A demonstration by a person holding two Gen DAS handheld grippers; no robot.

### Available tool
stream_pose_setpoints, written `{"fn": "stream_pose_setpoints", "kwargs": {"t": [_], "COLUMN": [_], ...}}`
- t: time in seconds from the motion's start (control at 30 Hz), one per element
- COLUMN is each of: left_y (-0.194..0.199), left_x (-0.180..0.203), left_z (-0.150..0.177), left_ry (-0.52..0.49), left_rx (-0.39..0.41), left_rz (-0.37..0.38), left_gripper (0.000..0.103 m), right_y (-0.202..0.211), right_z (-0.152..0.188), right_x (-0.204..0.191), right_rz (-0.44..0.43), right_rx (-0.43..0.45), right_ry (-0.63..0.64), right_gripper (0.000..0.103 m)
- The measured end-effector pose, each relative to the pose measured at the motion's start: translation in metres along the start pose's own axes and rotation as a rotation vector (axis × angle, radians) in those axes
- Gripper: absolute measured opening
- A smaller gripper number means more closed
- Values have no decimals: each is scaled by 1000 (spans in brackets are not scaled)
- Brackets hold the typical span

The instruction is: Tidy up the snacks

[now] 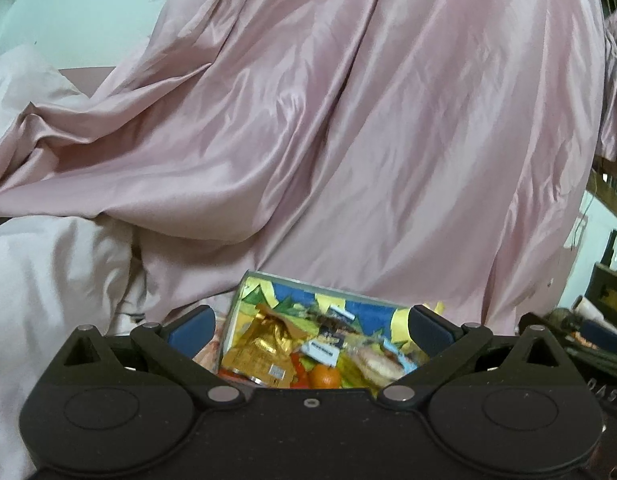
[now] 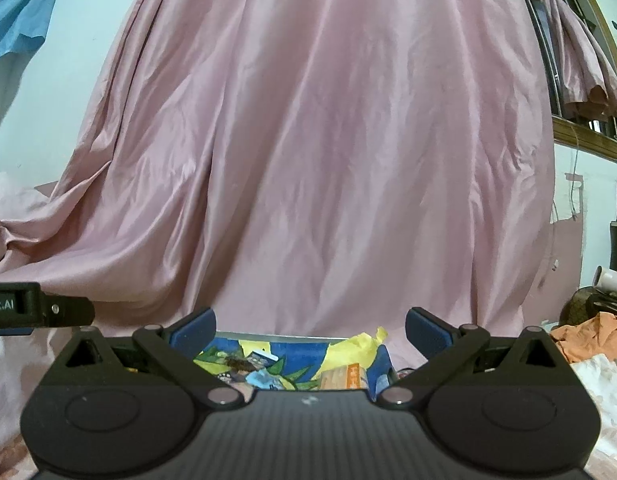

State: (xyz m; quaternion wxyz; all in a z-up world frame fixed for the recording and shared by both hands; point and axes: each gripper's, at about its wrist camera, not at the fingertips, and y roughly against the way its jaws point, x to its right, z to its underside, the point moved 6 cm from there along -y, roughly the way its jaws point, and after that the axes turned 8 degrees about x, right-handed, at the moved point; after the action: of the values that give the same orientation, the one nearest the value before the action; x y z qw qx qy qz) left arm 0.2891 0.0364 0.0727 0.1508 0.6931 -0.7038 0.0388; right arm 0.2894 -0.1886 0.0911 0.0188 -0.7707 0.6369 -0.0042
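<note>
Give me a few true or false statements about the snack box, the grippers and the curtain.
1. The left gripper has its jaws spread open. True.
2. The snack box is empty. False: it holds a gold packet, an orange and other wrapped snacks.
3. A pink curtain hangs behind the box. True.
4. The right gripper is clamped on a snack. False: its jaws are open and hold nothing.

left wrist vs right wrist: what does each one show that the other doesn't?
Left wrist only: gold foil packet and small orange fruit inside the snack box.

Right wrist only: blue cloth on the wall, orange cloth, and the other gripper's body at the left edge.

Both: pink curtain, the colourful box, and each view's own gripper open, left gripper, right gripper.
</note>
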Motion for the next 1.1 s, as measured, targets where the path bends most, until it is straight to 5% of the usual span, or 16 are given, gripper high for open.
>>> {"fn": "stream_pose_setpoints", "kwargs": {"t": [1.1], "left_y": [69], "left_x": [0], "left_z": [45], "left_ry": [-115], "left_rx": [-89], "left_rz": [15], "left_gripper": [102], "right_y": [84], "right_z": [18], "right_x": [9], "right_rz": [-18], "right_rx": [-73], "right_ry": [61], "right_gripper": [103]}}
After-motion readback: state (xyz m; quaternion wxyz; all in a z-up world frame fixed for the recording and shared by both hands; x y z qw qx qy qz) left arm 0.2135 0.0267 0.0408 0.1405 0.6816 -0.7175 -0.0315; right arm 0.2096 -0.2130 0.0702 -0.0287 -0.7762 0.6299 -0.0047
